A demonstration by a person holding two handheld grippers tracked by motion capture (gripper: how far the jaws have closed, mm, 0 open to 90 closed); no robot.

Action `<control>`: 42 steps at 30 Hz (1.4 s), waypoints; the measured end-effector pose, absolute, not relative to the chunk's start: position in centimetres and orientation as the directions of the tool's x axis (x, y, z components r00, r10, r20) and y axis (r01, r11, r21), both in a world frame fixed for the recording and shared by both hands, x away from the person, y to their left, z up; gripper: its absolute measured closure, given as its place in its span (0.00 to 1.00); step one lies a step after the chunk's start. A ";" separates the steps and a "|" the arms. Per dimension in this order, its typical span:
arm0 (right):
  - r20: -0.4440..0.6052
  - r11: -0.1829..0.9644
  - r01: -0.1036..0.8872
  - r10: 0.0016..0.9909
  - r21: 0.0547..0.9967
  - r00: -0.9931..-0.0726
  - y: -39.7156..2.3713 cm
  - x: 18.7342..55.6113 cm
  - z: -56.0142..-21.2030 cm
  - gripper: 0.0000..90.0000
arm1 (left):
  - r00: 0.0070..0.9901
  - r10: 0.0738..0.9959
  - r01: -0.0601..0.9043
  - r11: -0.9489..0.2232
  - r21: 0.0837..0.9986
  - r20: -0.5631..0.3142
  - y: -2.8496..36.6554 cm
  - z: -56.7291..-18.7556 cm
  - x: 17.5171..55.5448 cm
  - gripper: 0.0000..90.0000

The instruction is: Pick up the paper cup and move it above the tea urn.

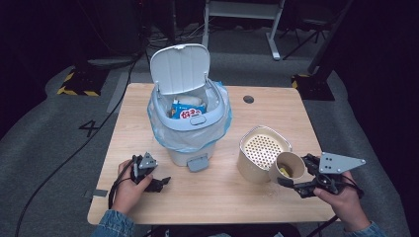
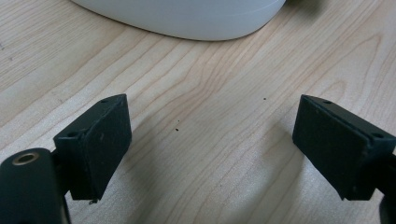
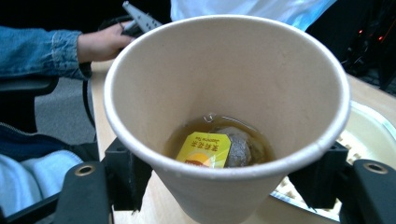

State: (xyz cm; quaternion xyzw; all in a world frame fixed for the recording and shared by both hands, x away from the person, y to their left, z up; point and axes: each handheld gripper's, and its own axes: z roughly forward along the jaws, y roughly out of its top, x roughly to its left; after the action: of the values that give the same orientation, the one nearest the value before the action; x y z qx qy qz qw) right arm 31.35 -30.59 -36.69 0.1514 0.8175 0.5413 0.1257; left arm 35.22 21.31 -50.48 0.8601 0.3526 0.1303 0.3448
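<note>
The paper cup [image 3: 224, 116] sits clamped between the jaws of the right gripper [image 1: 296, 177], tilted toward the strainer tub [image 1: 259, 153] just beside it. Inside the cup lie a little brown tea and a tea bag [image 3: 236, 147] with a yellow tag [image 3: 204, 149]. The left gripper [image 2: 210, 149] rests wide open with nothing between its jaws, near the open bin [image 1: 190, 123], which holds wrappers.

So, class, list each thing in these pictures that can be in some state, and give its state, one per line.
Bin lid: open, tipped back.
Bin: lined with a bag, wrappers inside.
Paper cup: tilted, holding tea and a teabag.
Strainer pot: perforated insert in place.
Right gripper: shut on the paper cup.
Left gripper: open, nothing between its jaws.
</note>
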 end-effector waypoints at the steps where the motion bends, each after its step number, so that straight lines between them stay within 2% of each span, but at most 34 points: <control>1: -0.065 0.383 0.097 0.390 0.919 -0.919 -30.5 31.8 -36.1 0.35 | 0.719 0.695 0.515 -0.516 0.685 -0.016 21.3 -50.5 35.2 0.13; 22: -0.157 0.408 0.054 0.465 0.912 -0.871 -30.7 36.9 -33.1 0.35 | 0.719 0.695 0.514 -0.516 0.685 -0.016 21.3 -50.5 35.2 0.13; 33: -0.207 0.448 0.028 0.467 0.894 -0.860 -30.7 39.4 -32.6 0.36 | 0.719 0.695 0.515 -0.516 0.685 -0.017 21.3 -50.5 35.2 0.13; 42: -0.283 0.488 -0.031 0.453 0.872 -0.845 -30.9 40.8 -32.7 0.36 | 0.719 0.695 0.514 -0.516 0.685 -0.016 21.3 -50.5 35.2 0.13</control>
State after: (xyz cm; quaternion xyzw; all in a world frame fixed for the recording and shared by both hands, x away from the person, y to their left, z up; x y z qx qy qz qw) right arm 40.79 -30.90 -32.67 0.1277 0.8265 0.4894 0.2471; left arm 35.25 21.32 -50.47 0.8609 0.3511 0.1308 0.3442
